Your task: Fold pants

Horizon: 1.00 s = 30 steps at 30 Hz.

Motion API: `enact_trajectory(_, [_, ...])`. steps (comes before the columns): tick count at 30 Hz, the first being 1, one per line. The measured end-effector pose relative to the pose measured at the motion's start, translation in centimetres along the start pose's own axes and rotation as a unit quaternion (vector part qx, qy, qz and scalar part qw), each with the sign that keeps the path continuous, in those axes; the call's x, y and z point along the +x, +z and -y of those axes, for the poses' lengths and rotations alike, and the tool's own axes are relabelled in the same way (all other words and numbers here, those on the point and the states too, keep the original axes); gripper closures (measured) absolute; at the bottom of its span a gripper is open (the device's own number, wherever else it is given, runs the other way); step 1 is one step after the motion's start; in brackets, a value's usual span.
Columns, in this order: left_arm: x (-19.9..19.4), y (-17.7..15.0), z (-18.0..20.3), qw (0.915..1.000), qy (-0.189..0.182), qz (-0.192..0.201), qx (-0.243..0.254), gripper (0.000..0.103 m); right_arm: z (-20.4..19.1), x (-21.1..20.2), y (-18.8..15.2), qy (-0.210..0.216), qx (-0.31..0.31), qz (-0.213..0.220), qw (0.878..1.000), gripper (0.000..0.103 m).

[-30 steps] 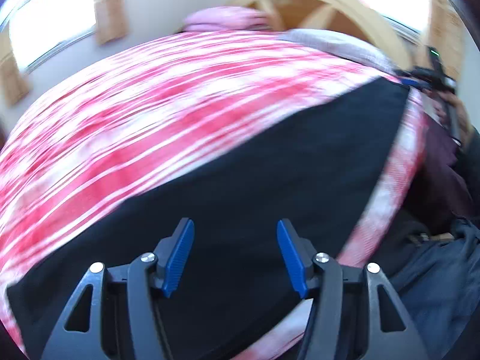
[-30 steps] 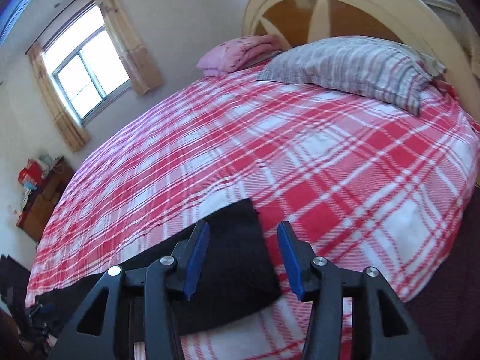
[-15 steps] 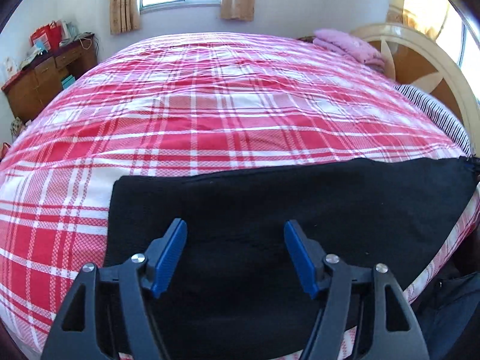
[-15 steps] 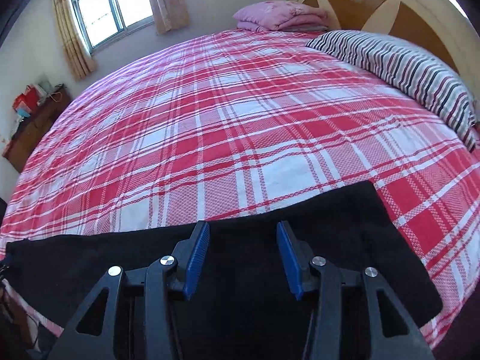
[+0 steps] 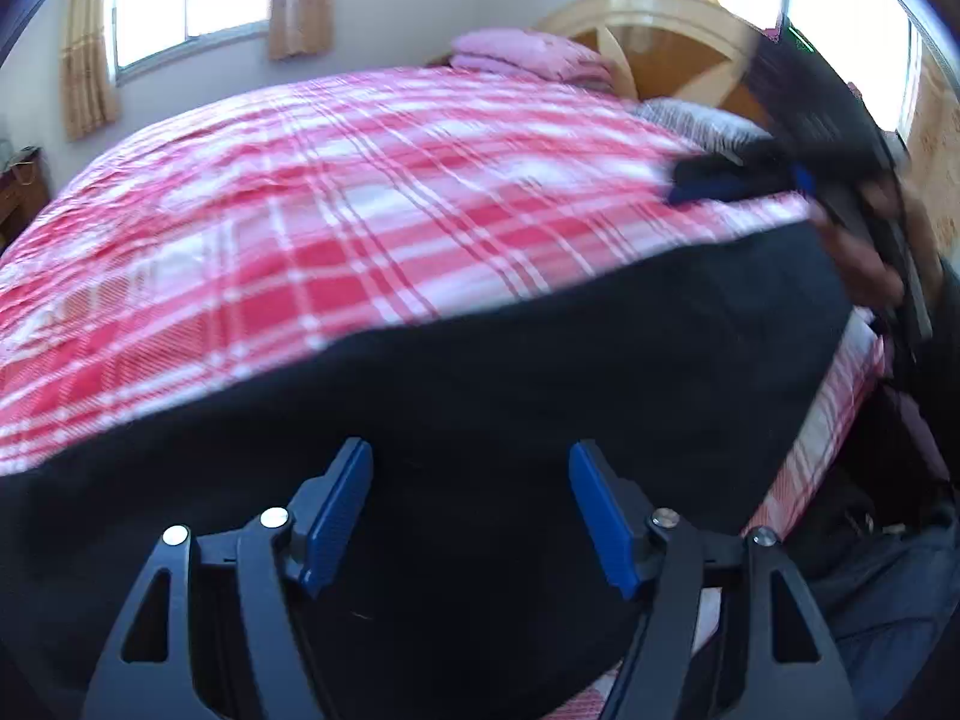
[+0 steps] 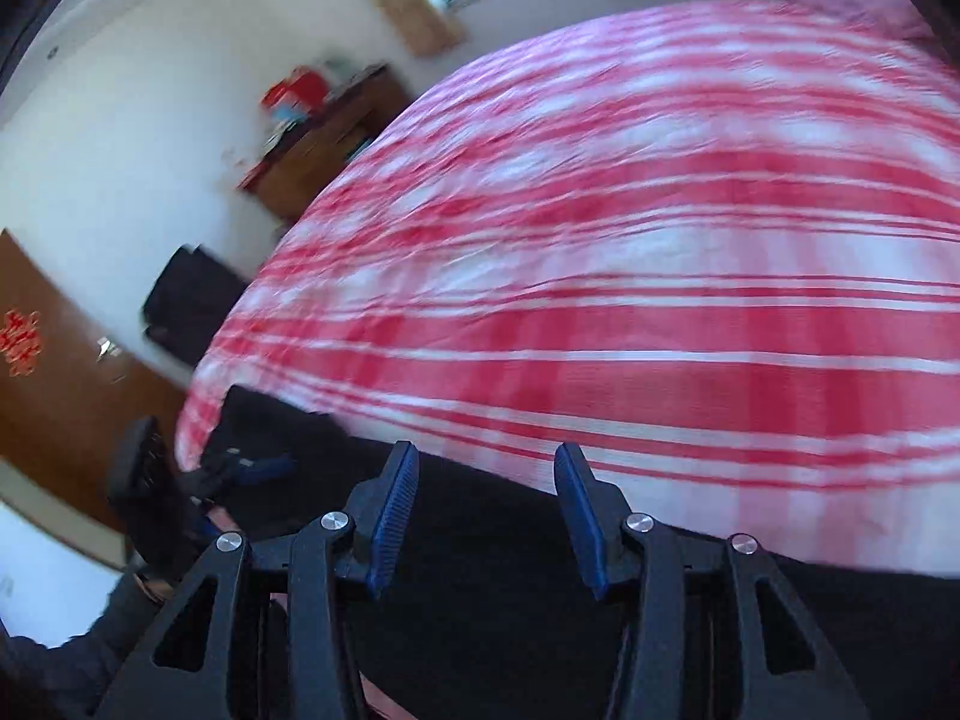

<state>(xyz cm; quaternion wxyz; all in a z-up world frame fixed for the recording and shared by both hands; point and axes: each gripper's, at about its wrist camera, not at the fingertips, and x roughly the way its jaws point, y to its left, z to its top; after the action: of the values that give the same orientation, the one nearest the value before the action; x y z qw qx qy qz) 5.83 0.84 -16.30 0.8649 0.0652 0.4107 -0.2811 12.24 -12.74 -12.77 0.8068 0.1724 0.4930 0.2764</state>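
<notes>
Black pants [image 5: 480,360] lie flat in a long strip along the near edge of the red-and-white plaid bed cover [image 5: 336,198]. My left gripper [image 5: 469,456] hovers just above the dark cloth, its blue pads wide open with nothing between them. The right gripper [image 5: 738,183] shows blurred at the far right end of the pants, with a hand [image 5: 864,264] behind it. In the right wrist view, my right gripper [image 6: 487,456] is open over the pants [image 6: 480,540] and holds nothing. The left gripper [image 6: 252,468] appears small at the left.
A folded pink blanket [image 5: 528,54], a striped pillow [image 5: 690,117] and a round wooden headboard [image 5: 660,18] are at the head of the bed. A wooden cabinet [image 6: 324,144] and a dark object [image 6: 192,306] stand past the foot. The bed cover [image 6: 660,240] spreads wide beyond the pants.
The right gripper has swept fast along the pants and turned, so it now faces the foot of the bed. The left gripper's jaws have widened, and its view has swung back towards the headboard.
</notes>
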Motion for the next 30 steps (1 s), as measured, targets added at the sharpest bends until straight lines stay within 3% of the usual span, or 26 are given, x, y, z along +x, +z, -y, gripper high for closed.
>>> enact_trajectory(3, [-0.4, -1.4, 0.3, 0.9994, -0.034, -0.001, -0.006, 0.016, -1.6, 4.5, 1.3, 0.040, 0.014, -0.039, 0.998, 0.054])
enact_trajectory(10, [-0.8, -2.1, 0.0, 0.9974, -0.069, 0.004, -0.021, 0.015, -4.0, 10.8, 2.5, 0.074, 0.045, -0.124, 0.988, 0.054])
enact_trajectory(15, [-0.8, -2.6, 0.8, 0.9985, -0.054, -0.001, 0.009, 0.015, -5.3, 12.7, 1.6, 0.089, 0.043, -0.180, 0.979, 0.054])
enact_trajectory(17, [-0.6, -2.6, 1.2, 0.9988, -0.044, -0.003, 0.023, 0.015, -5.5, 13.6, 1.4, 0.115, 0.056, -0.206, 0.970, 0.054])
enact_trajectory(24, [-0.2, -2.8, 2.2, 0.9983, -0.027, -0.005, 0.052, 0.010, -5.4, 16.0, 1.8, 0.176, 0.104, -0.231, 0.951, 0.054])
enact_trajectory(28, [-0.2, -2.6, 2.0, 0.9984, -0.036, -0.003, 0.042, 0.010, -5.9, 16.7, 1.3, 0.219, 0.118, -0.249, 0.936, 0.054])
enact_trajectory(30, [-0.3, -2.7, 2.0, 0.9984, -0.037, -0.002, 0.042, 0.010, -6.2, 17.1, 1.2, 0.223, 0.118, -0.248, 0.935, 0.054])
